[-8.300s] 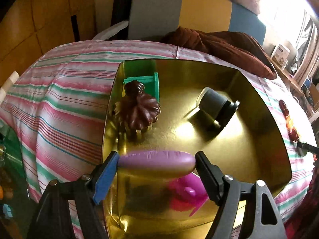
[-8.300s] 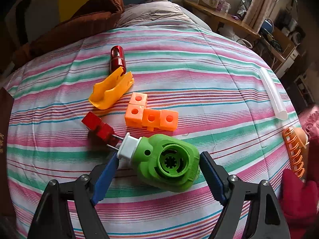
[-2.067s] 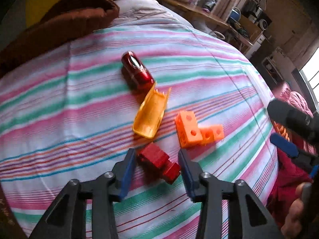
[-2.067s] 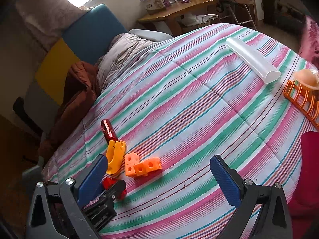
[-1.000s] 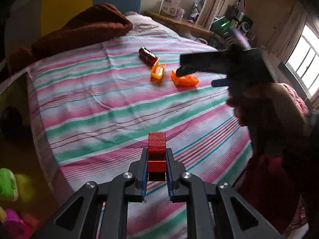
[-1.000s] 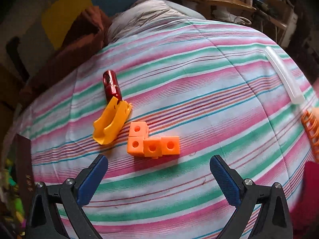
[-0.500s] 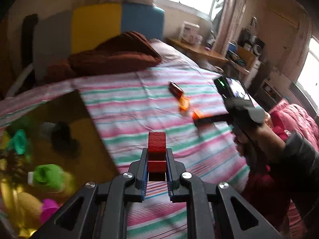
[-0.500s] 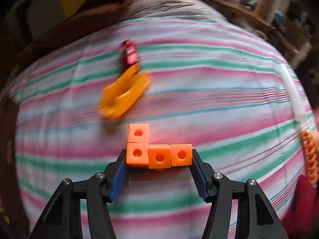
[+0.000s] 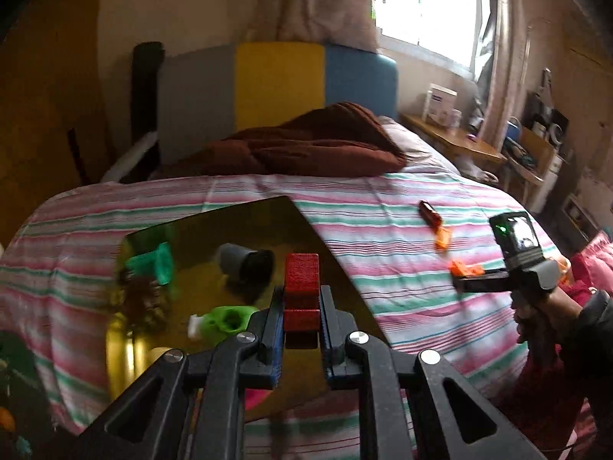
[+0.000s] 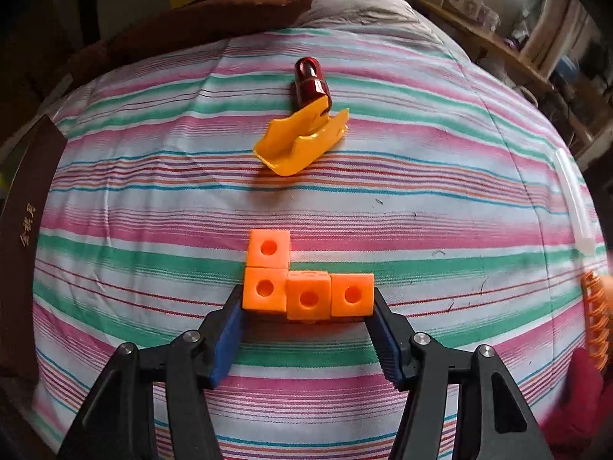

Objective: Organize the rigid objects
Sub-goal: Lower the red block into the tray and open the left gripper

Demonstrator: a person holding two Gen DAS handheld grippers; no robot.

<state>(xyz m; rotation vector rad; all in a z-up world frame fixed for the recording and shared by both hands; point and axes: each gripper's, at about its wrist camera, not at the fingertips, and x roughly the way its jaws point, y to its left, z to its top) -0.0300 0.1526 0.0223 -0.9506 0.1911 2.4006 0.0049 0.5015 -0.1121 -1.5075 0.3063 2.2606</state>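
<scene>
My left gripper (image 9: 301, 324) is shut on a red block piece (image 9: 302, 285) and holds it above the gold tray (image 9: 237, 218) on the striped bed. The tray holds a green toy (image 9: 222, 320), a grey cup (image 9: 245, 262), a green frame (image 9: 153, 264) and a brown piece (image 9: 140, 299). My right gripper (image 10: 308, 329) has its jaws closed against both ends of the orange L-shaped cube piece (image 10: 306, 291), which lies on the bedspread. It also shows in the left wrist view (image 9: 465, 268). A yellow scoop (image 10: 300, 142) and a dark red capsule (image 10: 308, 78) lie beyond.
A brown blanket (image 9: 314, 145) lies at the head of the bed. A clear tube (image 10: 574, 203) and an orange rack (image 10: 595, 318) lie at the right edge. The tray's dark wall (image 10: 27, 207) shows at the left of the right wrist view.
My left gripper picked up the red piece and has swung it left over the gold tray. My right gripper dropped to the orange cubes and closed on them.
</scene>
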